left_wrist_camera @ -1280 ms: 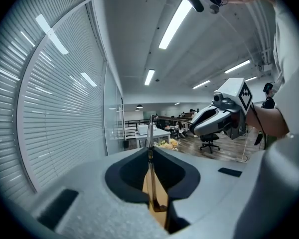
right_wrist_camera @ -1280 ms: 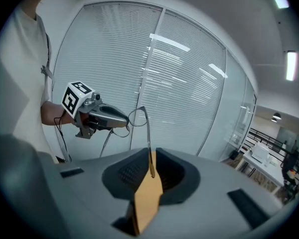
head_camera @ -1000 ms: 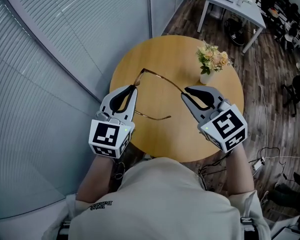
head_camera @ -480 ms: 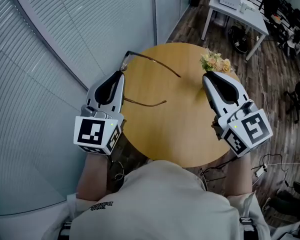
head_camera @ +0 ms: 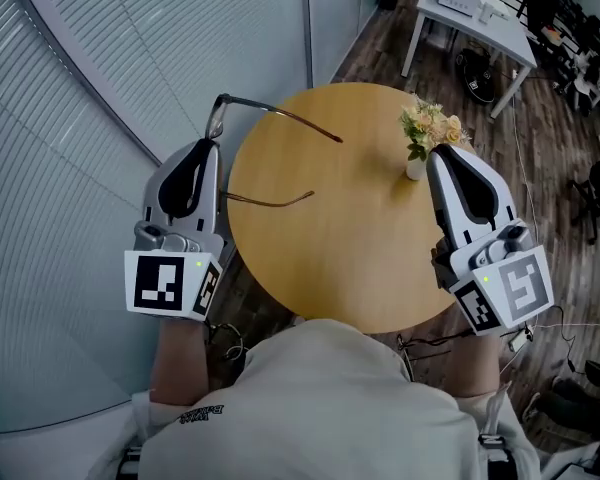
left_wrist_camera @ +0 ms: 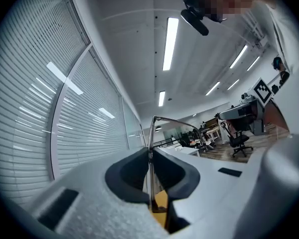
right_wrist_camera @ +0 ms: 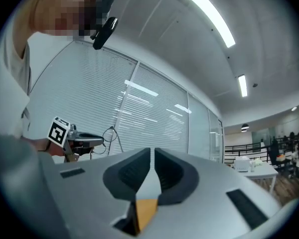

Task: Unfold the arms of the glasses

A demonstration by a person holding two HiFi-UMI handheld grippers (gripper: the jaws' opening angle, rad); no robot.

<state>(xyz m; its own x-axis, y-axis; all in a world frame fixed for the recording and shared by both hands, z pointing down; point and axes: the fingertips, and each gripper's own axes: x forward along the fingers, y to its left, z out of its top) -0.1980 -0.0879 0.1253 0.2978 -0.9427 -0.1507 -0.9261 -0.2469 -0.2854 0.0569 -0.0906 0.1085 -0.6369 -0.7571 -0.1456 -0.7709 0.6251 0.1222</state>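
Right tool (head_camera: pixel 442 152) has let go and sits pressed together, empty; left tool (head_camera: pixel 211 141) pinches the glasses (head_camera: pixel 280 112) lifted off the counter (head_camera: pixel 360 258), both arms out, so unfolding looks done.

Bright, even; ceiling strip lts (left_wrist_camera: pixel 169 41); gripper views fisheye w/ dark corners.

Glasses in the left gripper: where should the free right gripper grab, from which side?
Probably the far arm's free end, approached from the right. The left gripper pinches the glasses at the front frame, so both arms stick out sideways over the table, the far one reaching nearest the right gripper. Close across the thin wire.
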